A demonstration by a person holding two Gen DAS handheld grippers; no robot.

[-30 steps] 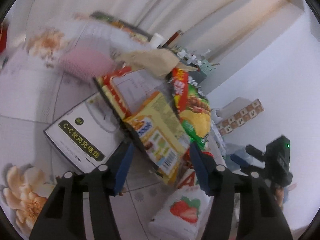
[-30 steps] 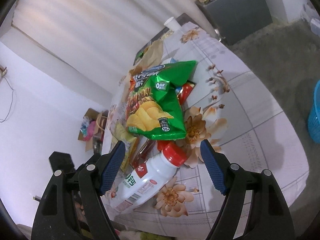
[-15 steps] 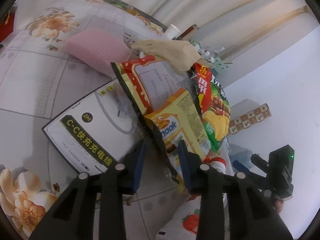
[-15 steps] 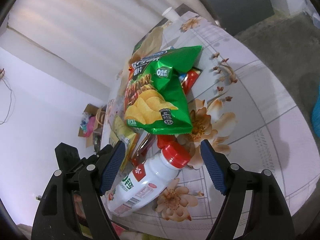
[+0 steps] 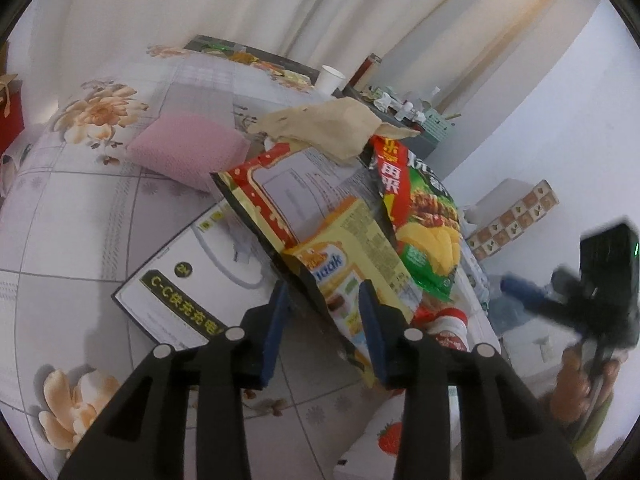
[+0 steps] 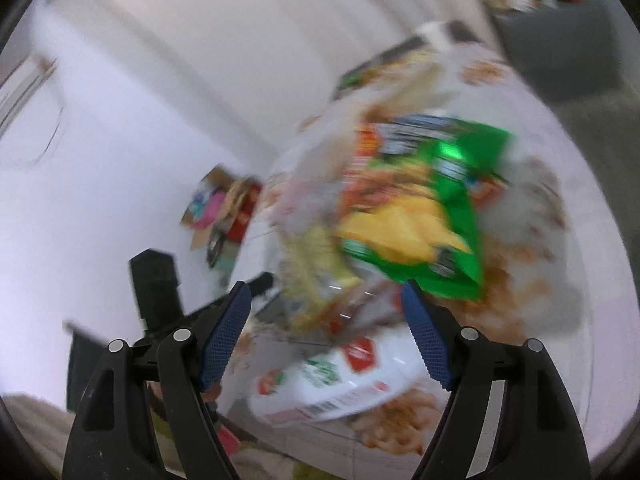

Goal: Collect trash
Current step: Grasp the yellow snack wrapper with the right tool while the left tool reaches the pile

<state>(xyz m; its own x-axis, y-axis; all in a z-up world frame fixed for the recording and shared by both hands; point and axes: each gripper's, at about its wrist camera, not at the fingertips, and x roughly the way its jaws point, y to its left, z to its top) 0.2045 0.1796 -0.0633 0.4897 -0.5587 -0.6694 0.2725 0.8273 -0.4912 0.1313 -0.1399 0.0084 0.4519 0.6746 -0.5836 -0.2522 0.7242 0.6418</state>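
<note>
A pile of trash lies on a floral tablecloth. My left gripper is shut on a yellow snack wrapper, with a red-edged wrapper behind it. A green chip bag lies to the right, under a crumpled brown paper bag. The right wrist view is blurred by motion. There my right gripper is open above a white red-capped bottle, with the chip bag beyond it.
A white cable box lies flat left of the pile. A pink pad sits farther back and a white paper cup stands at the table's far edge. The right gripper shows at the right.
My left gripper has closed on the yellow wrapper. My right gripper has moved quickly, blurring its view, and now sits lower over the bottle.
</note>
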